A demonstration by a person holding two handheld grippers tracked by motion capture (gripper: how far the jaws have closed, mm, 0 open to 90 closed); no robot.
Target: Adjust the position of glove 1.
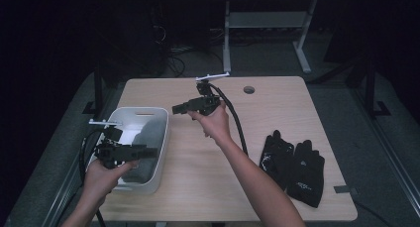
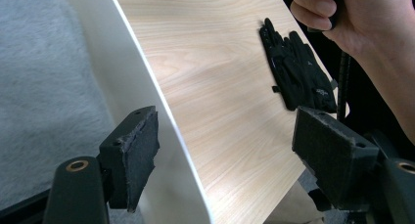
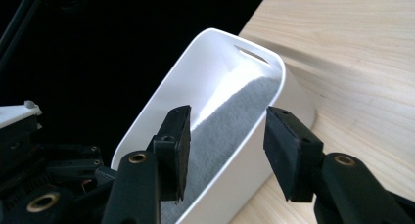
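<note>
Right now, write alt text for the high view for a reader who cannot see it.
A person holds tongs in each hand over a wooden table: the left tongs hang open above a white bin with grey cloth inside, and the right tongs, also open and empty, point toward that bin. A pair of black gloves lies at the right.

Both black grippers [image 1: 148, 151] [image 1: 177, 108] carry felt-faced pads [image 2: 142, 153], brass-ringed pivots and a thick black cable [image 1: 236, 120] — forearms bare, sleeveless.
</note>
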